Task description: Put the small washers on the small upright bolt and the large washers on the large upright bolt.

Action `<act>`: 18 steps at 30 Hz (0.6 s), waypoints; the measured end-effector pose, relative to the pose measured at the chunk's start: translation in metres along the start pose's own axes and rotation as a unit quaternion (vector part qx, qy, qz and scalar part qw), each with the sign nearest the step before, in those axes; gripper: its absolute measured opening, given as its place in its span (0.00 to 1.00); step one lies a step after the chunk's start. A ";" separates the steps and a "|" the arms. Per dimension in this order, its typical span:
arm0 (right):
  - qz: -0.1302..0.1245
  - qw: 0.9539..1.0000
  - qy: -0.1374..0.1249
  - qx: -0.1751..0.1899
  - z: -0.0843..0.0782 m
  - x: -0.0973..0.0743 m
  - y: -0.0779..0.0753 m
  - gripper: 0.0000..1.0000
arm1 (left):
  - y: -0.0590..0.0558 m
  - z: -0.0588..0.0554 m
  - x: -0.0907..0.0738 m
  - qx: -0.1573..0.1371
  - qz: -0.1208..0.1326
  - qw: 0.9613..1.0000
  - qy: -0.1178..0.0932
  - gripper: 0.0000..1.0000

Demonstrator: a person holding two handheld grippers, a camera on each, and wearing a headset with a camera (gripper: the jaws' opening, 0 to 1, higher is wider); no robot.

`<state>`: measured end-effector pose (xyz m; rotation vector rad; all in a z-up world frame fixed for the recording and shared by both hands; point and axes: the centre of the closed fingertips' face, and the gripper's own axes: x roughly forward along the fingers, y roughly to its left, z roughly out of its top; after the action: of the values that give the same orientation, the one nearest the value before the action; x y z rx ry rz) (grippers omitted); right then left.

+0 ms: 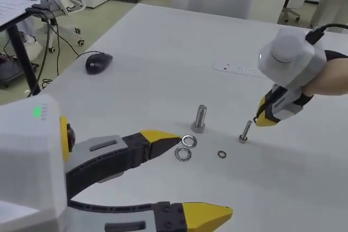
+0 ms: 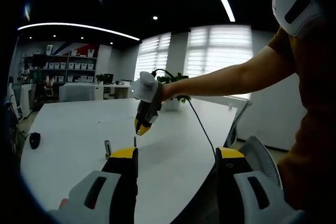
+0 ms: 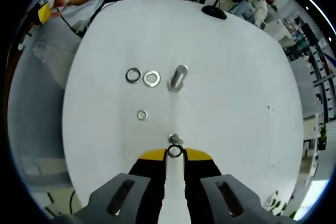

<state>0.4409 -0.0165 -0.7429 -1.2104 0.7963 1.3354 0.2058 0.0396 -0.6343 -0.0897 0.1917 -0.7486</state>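
Observation:
On the white table [image 1: 152, 52] the large bolt [image 1: 200, 119] stands upright, with the small bolt [image 1: 244, 131] upright to its right. Two large washers [image 1: 188, 140] [image 1: 182, 154] lie flat in front of the large bolt, and a small washer [image 1: 222, 154] lies near them. My right gripper [image 1: 263, 118] hovers just right of the small bolt's top. In the right gripper view the right gripper [image 3: 175, 153] is shut on a small washer [image 3: 175, 152] held just beside the small bolt [image 3: 175, 140]. My left gripper [image 1: 190, 175] is open and holds nothing, near the large washers.
A black mouse [image 1: 98, 62] lies at the table's far left. A white power strip [image 1: 236, 69] lies flat behind the bolts. Office chairs and desks stand beyond the table's far edge. A person's arm [image 2: 226, 77] reaches over the table's right side.

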 end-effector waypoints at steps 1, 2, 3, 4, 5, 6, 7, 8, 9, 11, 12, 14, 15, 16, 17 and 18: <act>0.000 1.000 0.001 -0.001 0.000 0.001 -0.001 0.12 | -0.001 0.001 0.001 0.000 0.001 1.000 0.001 0.59; 0.002 1.000 0.003 -0.002 0.001 0.002 -0.003 0.12 | -0.001 0.001 0.001 -0.001 0.002 1.000 0.000 0.59; 0.003 1.000 0.005 -0.002 0.001 0.003 -0.004 0.12 | -0.001 0.001 0.001 -0.001 0.002 1.000 0.000 0.59; 0.003 1.000 0.006 -0.005 0.001 0.004 -0.005 0.12 | 0.000 0.001 0.001 -0.001 0.003 1.000 0.001 0.59; 0.005 1.000 0.007 -0.004 -0.001 0.006 -0.009 0.12 | 0.001 0.001 0.001 -0.002 0.004 1.000 0.001 0.59; 0.007 1.000 0.008 -0.004 -0.002 0.008 -0.010 0.12 | 0.001 0.001 0.001 -0.002 0.004 1.000 0.001 0.59; 0.008 1.000 0.009 -0.005 -0.002 0.010 -0.011 0.12 | 0.002 0.000 0.002 -0.003 0.006 1.000 0.001 0.59; 0.009 1.000 0.012 -0.006 -0.003 0.011 -0.011 0.12 | 0.003 0.000 0.002 -0.003 0.006 1.000 0.001 0.59; 0.011 1.000 0.014 -0.008 -0.003 0.012 -0.010 0.12 | 0.003 0.000 0.002 -0.004 0.007 1.000 0.000 0.59; 0.019 1.000 0.017 -0.009 -0.003 0.014 -0.007 0.12 | 0.004 0.001 0.002 -0.005 0.007 1.000 -0.002 0.59; 0.016 1.000 0.018 -0.012 -0.004 0.015 -0.007 0.12 | 0.005 0.000 0.002 -0.005 0.008 1.000 -0.001 0.59; 0.020 1.000 0.019 -0.012 -0.003 0.017 -0.007 0.12 | 0.006 -0.001 0.003 -0.006 0.008 1.000 0.000 0.59; 0.018 1.000 0.021 -0.014 -0.004 0.018 -0.008 0.12 | 0.006 -0.001 0.003 -0.006 0.008 1.000 0.000 0.59; 0.019 0.999 0.021 -0.014 -0.003 0.018 -0.008 0.12 | 0.007 -0.001 0.003 -0.007 0.008 1.000 0.000 0.59; 0.019 0.999 0.021 -0.015 -0.003 0.019 -0.008 0.12 | 0.007 -0.001 0.003 -0.008 0.008 1.000 -0.001 0.59; 0.018 0.999 0.022 -0.016 -0.003 0.020 -0.009 0.12 | 0.007 -0.002 0.004 -0.009 0.008 1.000 -0.001 0.59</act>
<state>0.4531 -0.0123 -0.7612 -1.2603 0.8341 1.3596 0.2126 0.0422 -0.6374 -0.1055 0.1980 -0.7302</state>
